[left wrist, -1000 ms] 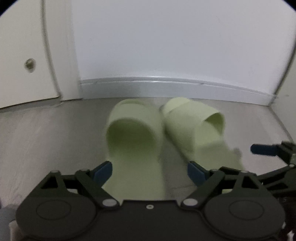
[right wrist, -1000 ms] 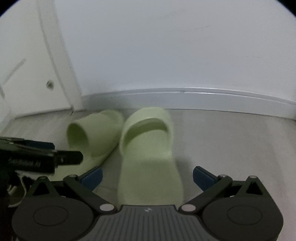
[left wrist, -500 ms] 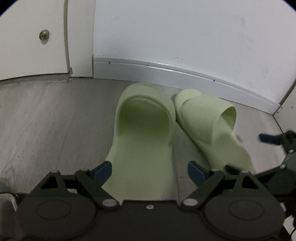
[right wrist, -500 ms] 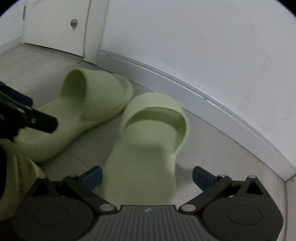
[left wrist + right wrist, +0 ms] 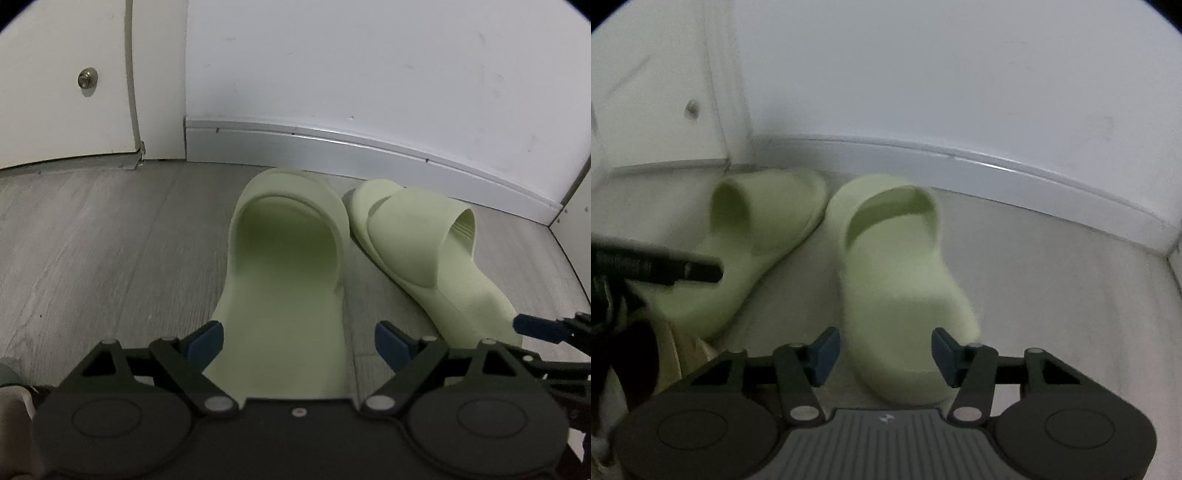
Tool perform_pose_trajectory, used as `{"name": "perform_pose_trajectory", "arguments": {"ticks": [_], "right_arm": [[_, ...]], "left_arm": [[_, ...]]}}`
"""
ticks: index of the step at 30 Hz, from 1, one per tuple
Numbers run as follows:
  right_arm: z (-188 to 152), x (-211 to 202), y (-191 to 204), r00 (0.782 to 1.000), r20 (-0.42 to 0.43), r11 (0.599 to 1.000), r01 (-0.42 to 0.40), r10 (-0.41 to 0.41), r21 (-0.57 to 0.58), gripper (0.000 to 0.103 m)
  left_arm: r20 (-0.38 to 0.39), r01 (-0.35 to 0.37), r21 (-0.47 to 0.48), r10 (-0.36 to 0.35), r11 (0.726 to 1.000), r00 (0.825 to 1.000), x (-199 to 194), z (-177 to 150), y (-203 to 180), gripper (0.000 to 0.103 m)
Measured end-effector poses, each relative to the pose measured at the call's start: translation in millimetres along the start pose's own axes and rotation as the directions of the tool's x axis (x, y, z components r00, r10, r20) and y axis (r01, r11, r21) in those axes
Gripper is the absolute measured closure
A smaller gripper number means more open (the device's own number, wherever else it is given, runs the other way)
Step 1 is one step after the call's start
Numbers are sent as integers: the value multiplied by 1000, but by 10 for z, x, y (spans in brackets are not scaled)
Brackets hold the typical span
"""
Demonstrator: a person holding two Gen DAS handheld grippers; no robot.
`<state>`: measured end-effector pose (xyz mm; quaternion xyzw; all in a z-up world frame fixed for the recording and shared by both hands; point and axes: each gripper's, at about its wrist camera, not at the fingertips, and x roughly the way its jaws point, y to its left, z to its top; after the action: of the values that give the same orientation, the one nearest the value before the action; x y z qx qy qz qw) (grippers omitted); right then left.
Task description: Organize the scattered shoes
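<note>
Slippers (image 5: 288, 280) beside baseboard (image 5: 369, 155), fingers (image 5: 205, 341) astride.

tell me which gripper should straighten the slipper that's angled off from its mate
Right. The right gripper already straddles the heel of the angled slipper, jaws open. The left gripper is lined up on the straight slipper instead.

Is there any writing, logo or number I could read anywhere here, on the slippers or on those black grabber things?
No text can be read in either view.
Right gripper: a small pale emblem on its grey ribbed body, a logo mark, no letters readable.
Left gripper's finger, seen from the right wrist: pale lettering on its black side, too blurred to read.
Green slippers: no visible print or brand.
Wall, baseboard, door: nothing written.
</note>
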<state>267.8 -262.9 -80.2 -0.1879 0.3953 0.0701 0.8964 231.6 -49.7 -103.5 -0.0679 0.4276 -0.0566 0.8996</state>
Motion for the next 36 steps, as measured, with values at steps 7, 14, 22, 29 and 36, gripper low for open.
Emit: {"name": "perform_pose_trajectory", "arguments": {"ticks": [7,14,22,29,36], "right_arm": [[-41,-90,-7,993,20,991,-116,115,66,40],[-17,136,-34,980,-53,981,-188,191,51,30],[49,239,-8,979,-109,985,-174,174,12,10],[-28,263,-186,994,-113,1000,4,-3,9,8],[-41,360,-659,953,-113,934,298,-280,195,26]], "left_arm": [[-5,-6,-2,6,1000,1000,8,1,-8,13],[-21,-10,-19,9,1000,1000,15,9,11,13],[-28,-20,-34,19,999,999,11,12,17,13],[-32,-11,-37,10,999,999,18,26,23,13],[-41,2,-74,-5,997,999,24,43,81,13]]}}
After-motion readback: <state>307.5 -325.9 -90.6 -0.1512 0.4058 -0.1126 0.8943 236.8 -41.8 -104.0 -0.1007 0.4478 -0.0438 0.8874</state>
